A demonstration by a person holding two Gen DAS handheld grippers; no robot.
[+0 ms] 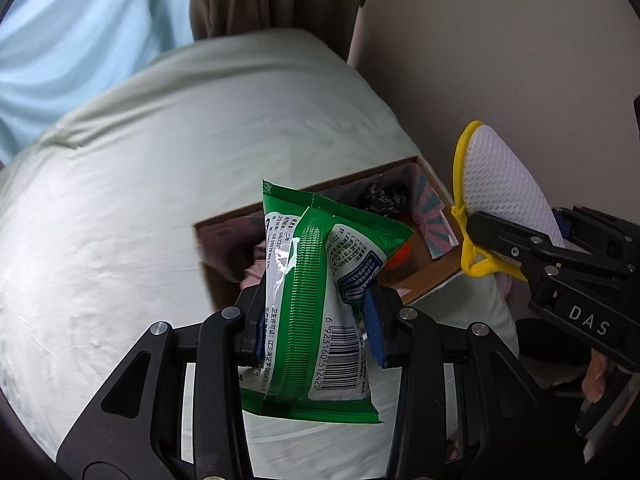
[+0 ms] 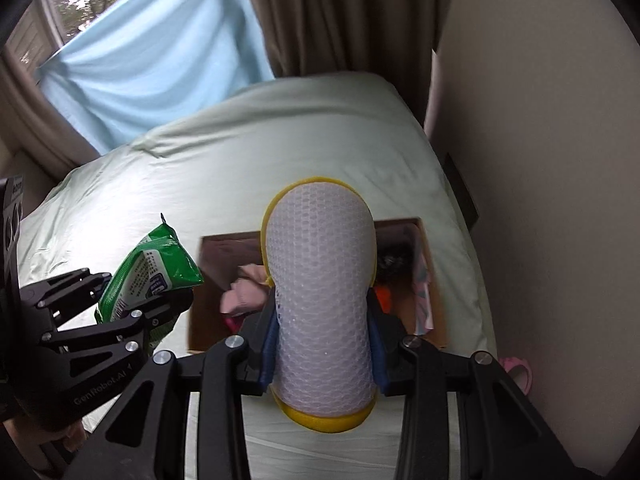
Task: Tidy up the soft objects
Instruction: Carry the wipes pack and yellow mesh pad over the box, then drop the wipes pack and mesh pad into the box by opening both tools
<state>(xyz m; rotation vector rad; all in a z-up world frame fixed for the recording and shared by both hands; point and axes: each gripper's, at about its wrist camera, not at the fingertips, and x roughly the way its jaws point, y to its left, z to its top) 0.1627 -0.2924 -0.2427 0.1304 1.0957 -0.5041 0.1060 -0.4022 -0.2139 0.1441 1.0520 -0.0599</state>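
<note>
- We've got the left gripper clenched on a green wet-wipes pack, blue pads squeezing its middle so the soft pack bulges above & below; barcode side faces the cam.
- Pack hangs in the air, upright, just in front of / above the near edge of the cardboard box – we judge it's held high so it clears the rim before going in.
- Right gripper is clamped on a white mesh sponge w/ yellow trim, pinched at its waist, rounded end pointing fwd over the box opening. Yellow loop dangles by the finger in the left view.
- Box sits on the pale green bedsheet, near the wall-side edge of the bed. Already inside: pink cloth, smth dark & stringy, an orange item, a pink/teal striped piece against the right wall – can't tell what those last ones are exactly.
- Both soft things are off the bed & near the box, neither in yet; we reckon this is the carry-to-box step, w/ two items brought at once to save a trip.
- Next, by our guess: lower one at a time into a free spot – pack is slippery film, sponge springs back when let go, so either could pop out or land on the rim.
- Pink object lies on the floor beside the bed, well apart from the box.
</note>
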